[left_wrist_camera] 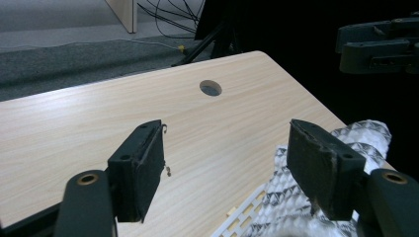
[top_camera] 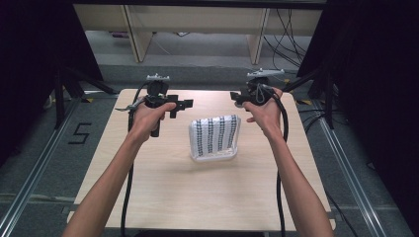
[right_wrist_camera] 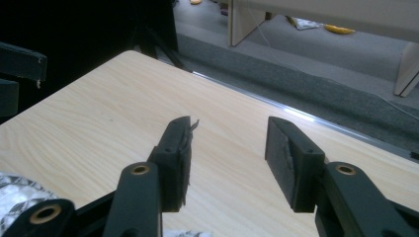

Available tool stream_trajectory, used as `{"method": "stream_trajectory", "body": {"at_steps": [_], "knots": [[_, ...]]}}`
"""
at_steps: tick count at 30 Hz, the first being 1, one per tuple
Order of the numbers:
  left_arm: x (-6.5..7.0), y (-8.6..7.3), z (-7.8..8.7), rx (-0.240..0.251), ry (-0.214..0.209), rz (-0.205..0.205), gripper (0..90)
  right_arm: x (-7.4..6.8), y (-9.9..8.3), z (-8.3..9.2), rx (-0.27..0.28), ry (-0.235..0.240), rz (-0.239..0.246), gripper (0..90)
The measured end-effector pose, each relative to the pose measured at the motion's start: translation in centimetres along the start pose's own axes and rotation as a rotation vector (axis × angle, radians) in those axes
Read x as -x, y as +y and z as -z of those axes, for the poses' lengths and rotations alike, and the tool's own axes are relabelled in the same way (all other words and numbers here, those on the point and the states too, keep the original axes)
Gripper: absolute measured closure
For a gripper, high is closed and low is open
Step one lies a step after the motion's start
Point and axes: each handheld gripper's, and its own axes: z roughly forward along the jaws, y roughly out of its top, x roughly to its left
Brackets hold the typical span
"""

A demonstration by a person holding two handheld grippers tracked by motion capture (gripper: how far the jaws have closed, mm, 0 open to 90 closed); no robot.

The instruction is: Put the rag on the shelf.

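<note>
A white padded packet with dark patterned stripes [top_camera: 215, 137] lies near the middle of the wooden table [top_camera: 163, 182]. My left gripper [top_camera: 180, 104] is held above the table to the packet's upper left, jaws wide apart and empty. In the left gripper view the gripper [left_wrist_camera: 225, 163] hovers with the packet [left_wrist_camera: 306, 207] at the lower right, partly behind the right jaw. My right gripper [top_camera: 240, 98] is held above the table beyond the packet's upper right corner. It [right_wrist_camera: 227, 153] stands open over bare wood, with a corner of the packet [right_wrist_camera: 12, 190] at the lower left.
A round cable hole [left_wrist_camera: 210, 88] sits near the table's far edge. Black stands [top_camera: 66, 84] and cables [top_camera: 286, 34] surround the table on grey floor. Wooden furniture legs [top_camera: 136, 34] stand at the back. The other gripper [left_wrist_camera: 380, 47] appears at the upper right of the left gripper view.
</note>
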Motion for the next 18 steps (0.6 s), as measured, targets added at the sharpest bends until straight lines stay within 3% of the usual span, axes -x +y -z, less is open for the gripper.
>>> {"method": "stream_trajectory", "body": {"at_steps": [6, 7, 11, 12, 18], "knots": [[0.1, -0.2, 0.6, 0.012, -0.004, -0.004, 28.9, 0.1, -0.2, 0.3, 0.003, 0.008, 0.017, 50.1], [0.1, -0.2, 0.7, 0.011, -0.005, -0.006, 28.6, -0.1, -0.2, 0.4, 0.003, 0.011, -0.009, 48.7], [0.1, -0.6, 1.0, -0.004, -0.006, -0.023, 28.0, -0.2, -0.2, 0.9, 0.006, 0.025, -0.015, 45.6], [0.2, -0.7, 1.0, 0.002, -0.006, -0.019, 27.7, -0.1, -0.3, 1.0, 0.012, 0.027, 0.009, 44.9], [0.7, -1.2, 1.8, -0.009, -0.022, -0.038, 26.8, -0.4, -0.5, 2.0, 0.026, 0.048, 0.0, 42.6]]}}
